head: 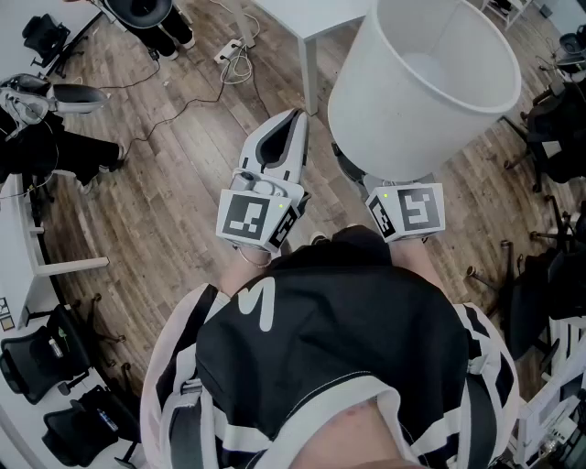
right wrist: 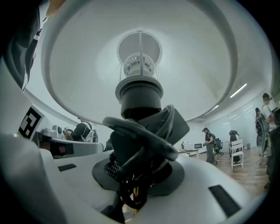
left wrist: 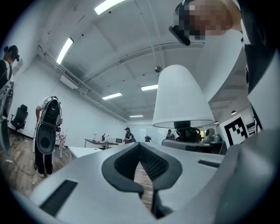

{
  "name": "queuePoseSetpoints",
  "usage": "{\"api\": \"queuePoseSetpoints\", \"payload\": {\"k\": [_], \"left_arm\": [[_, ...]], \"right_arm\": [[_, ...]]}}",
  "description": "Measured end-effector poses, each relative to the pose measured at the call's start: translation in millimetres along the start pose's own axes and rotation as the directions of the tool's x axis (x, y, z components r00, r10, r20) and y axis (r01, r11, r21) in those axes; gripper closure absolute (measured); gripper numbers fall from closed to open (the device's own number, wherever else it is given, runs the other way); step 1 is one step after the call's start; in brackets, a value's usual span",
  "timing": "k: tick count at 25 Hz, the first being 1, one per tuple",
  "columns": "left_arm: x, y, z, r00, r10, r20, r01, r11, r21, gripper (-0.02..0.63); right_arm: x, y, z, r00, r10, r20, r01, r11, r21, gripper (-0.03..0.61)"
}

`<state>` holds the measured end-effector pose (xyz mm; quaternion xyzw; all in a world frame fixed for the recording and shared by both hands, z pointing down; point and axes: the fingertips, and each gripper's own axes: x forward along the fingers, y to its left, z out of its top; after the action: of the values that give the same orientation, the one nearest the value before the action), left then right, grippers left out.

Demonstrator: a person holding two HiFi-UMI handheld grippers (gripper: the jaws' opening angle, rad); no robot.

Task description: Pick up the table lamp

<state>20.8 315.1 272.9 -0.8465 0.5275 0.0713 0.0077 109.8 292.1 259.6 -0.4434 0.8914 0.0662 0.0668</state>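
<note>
Bright, even light falls from ceiling strip lights (left wrist: 65,49); the table lamp (right wrist: 140,94) shade glows softly white. Gripper views bulge, corners black, nearest parts blurred.

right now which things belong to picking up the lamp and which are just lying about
Job: lamp, right gripper shut on it.
Lying about: white table, floor cables, office chairs, idle left gripper.

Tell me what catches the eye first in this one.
The big white lamp dominates, held up over the wood floor at the head view's upper right. The right gripper is shut on its dark stem, where a cord is wound. The left gripper, beside it, is shut and empty.
</note>
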Motion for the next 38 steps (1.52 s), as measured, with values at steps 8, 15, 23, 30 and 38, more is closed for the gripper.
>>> {"api": "queuePoseSetpoints", "payload": {"k": [8,15,23,30,38], "left_arm": [[-2.5,-3.9,2.6,1.000,-0.004,0.004,0.004,1.000,0.001,0.609],[-2.6,-1.0,0.6,1.000,0.000,0.001,0.000,1.000,-0.002,0.609],[-2.4,2.0,-0.2,1.000,0.003,0.006,-0.003,1.000,-0.010,0.609],[2.6,-3.4,-2.0,1.000,-0.009,0.004,0.009,1.000,-0.017,0.609],[17.5,7.7,-3.0,1.000,0.009,0.007,-0.009,1.000,-0.021,0.609]], "right_arm": [[-4.0,0.3,4.8,1.000,-0.006,0.004,0.006,1.000,-0.009,0.474],[-2.4,1.4,2.8,1.000,-0.006,0.002,0.006,1.000,-0.004,0.474],[-1.7,2.0,2.5,1.000,-0.004,0.000,0.004,1.000,0.006,0.471],[-3.9,-5.1,4.2,1.000,-0.013,-0.003,0.013,1.000,0.002,0.469],[13.4,-12.1,-0.1,1.000,0.005,-0.007,-0.005,1.000,0.006,0.469]]}}
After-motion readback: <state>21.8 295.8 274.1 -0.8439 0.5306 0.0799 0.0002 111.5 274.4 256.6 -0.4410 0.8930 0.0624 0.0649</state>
